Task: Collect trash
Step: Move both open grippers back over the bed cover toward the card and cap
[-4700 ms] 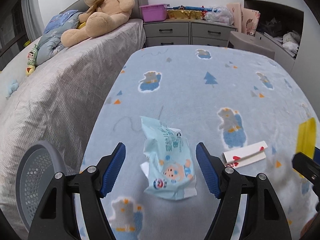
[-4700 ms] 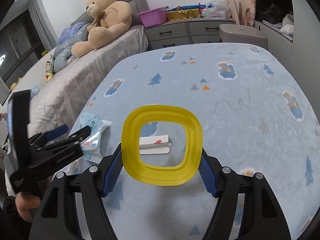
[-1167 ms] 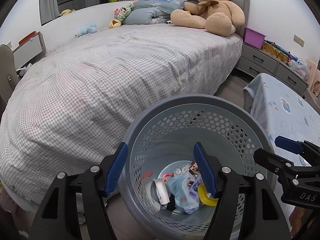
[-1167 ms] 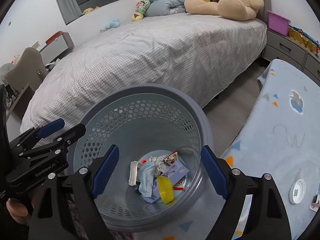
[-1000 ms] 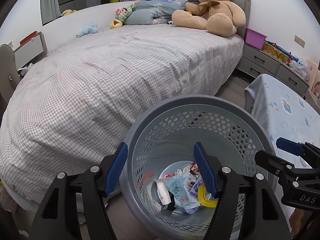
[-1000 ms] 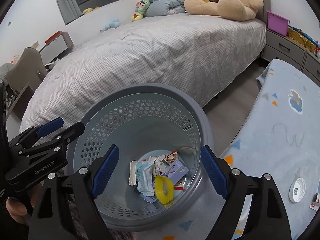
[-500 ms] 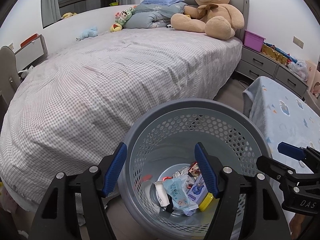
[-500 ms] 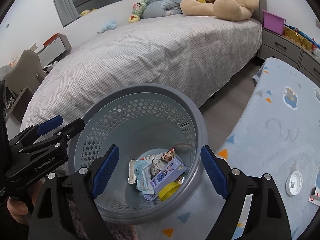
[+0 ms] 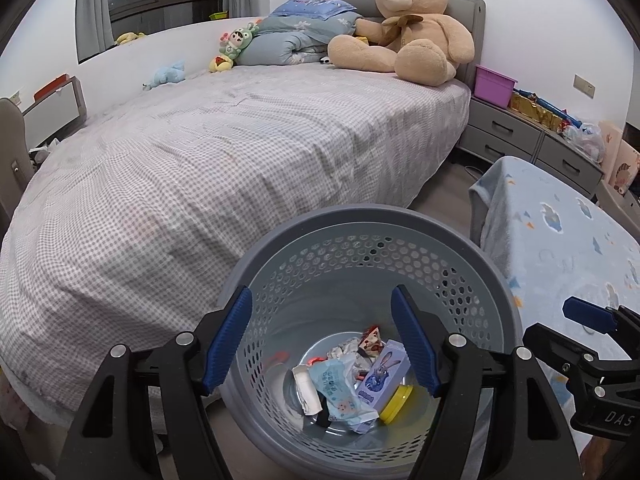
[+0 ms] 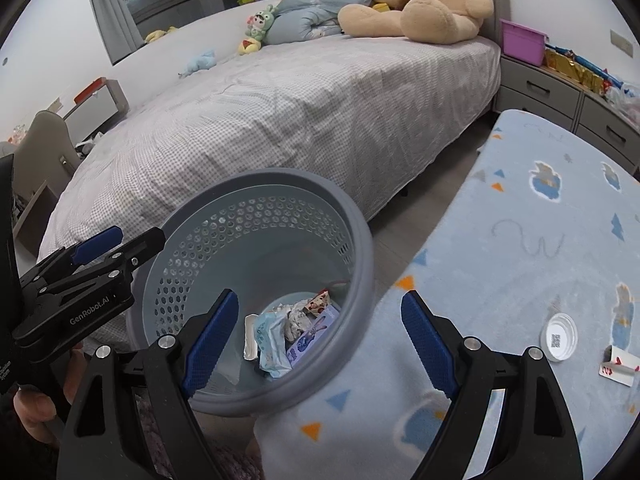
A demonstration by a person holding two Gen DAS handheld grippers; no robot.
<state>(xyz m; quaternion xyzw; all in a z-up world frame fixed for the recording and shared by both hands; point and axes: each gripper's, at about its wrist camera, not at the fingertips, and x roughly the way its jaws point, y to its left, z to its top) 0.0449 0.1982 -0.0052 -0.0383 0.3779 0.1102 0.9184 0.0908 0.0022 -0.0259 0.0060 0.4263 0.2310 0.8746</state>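
Observation:
A grey perforated basket (image 9: pixel 368 216) stands on the floor between the bed and the table. In its bottom lie a light-blue wipe packet (image 9: pixel 334 384), a purple carton (image 9: pixel 382 372), a yellow ring (image 9: pixel 396 400) and crumpled wrappers. My left gripper (image 9: pixel 320 292) hangs over the basket mouth; its jaws are opening with nothing between them. My right gripper (image 10: pixel 319 298) stands open and empty above the basket's right rim (image 10: pixel 360 240) and the table edge. On the table lie a white cap (image 10: pixel 559 337) and a small card with red hearts (image 10: pixel 618 368).
A bed (image 9: pixel 240 152) with a checked sheet and a big teddy bear (image 9: pixel 408 32) fills the left and back. The table's blue patterned cloth (image 10: pixel 520 240) is at the right. Grey drawers (image 9: pixel 520 136) stand behind. A hand (image 10: pixel 36 412) holds the left gripper's handle.
The wipe packet and yellow ring, earlier at the grippers over the table, now lie in the basket. The ring has settled beside the carton. The right view has swung right toward the table.

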